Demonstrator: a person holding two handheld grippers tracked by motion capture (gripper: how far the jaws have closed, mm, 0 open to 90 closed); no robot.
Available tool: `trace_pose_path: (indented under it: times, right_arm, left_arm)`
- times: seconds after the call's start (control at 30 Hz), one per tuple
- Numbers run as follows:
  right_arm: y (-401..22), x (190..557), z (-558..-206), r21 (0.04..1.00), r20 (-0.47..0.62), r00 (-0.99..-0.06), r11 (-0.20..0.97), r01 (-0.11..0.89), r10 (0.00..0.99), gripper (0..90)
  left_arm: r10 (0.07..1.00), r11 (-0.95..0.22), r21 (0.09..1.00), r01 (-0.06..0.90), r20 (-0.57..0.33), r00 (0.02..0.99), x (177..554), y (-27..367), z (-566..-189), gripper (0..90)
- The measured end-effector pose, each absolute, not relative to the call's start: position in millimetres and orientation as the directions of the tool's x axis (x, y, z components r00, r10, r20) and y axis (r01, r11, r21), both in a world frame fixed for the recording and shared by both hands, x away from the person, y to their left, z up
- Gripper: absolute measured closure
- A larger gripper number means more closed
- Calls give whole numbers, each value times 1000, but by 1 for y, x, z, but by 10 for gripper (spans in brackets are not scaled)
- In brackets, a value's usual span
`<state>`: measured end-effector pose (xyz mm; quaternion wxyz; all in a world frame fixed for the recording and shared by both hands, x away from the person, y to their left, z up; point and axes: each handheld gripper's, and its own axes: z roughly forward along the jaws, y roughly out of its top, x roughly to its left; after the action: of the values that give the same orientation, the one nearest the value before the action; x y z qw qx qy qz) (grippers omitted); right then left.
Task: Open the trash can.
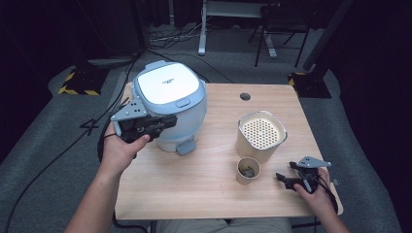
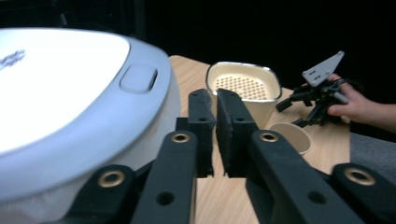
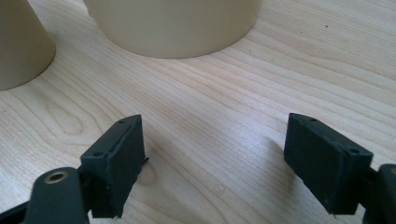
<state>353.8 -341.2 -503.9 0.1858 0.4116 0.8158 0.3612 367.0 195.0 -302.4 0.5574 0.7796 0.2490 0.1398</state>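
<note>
Dark floor and cables surround a light wooden table (image 1: 204,194), and on it stands a white and pale blue cooker (image 1: 170,104) with its lid down. Near the right side are a cream container with a perforated insert (image 1: 261,135) and, just beside it, a small paper cup (image 1: 248,171) with something dark inside.

The left tongs (image 1: 167,121) hover at the front edge of the cooker, close to the lid button (image 2: 138,78). Their pads are pressed together with nothing between them. The right tongs (image 1: 283,178) rest low over the table, near the cup, spread apart and empty.

I judge that the step in hand is to press the lid button with the closed tips. To do it well, the left tongs should stay pressed together, so the tips make one firm point. They should come down straight on the middle of the button, not on the rim of the lid, where they can slip. The push should be short and gentle, because the cooker may slide on the smooth wood. The right tongs can wait where they are, well apart from the cooker.
</note>
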Motion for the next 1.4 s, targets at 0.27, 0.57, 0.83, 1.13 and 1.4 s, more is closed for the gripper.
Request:
trace_pose_path:
  times: [0.27, 0.57, 0.83, 1.13, 1.4]
  right_arm:
    - [-341, 354, -504, 742, -6, -592, 400, 538, 806, 208]
    - [-341, 354, -504, 742, -5, -592, 400, 538, 806, 207]
    - [-341, 354, -504, 742, -6, -592, 400, 538, 806, 208]
    - [-341, 354, -504, 742, -6, -592, 400, 538, 806, 207]
    - [-341, 354, -504, 742, -5, -592, 400, 538, 806, 207]
  left_arm:
    - [548, -267, 937, 225, -44, 835, 383, 194, -283, 897]
    - [582, -295, 921, 256, -39, 812, 405, 179, -277, 899]
    - [630, -344, 898, 276, 3, 777, 415, 167, -280, 898]
    - [671, -397, 880, 260, 85, 736, 416, 160, -283, 899]
    - [675, -464, 843, 271, 139, 724, 414, 152, -278, 900]
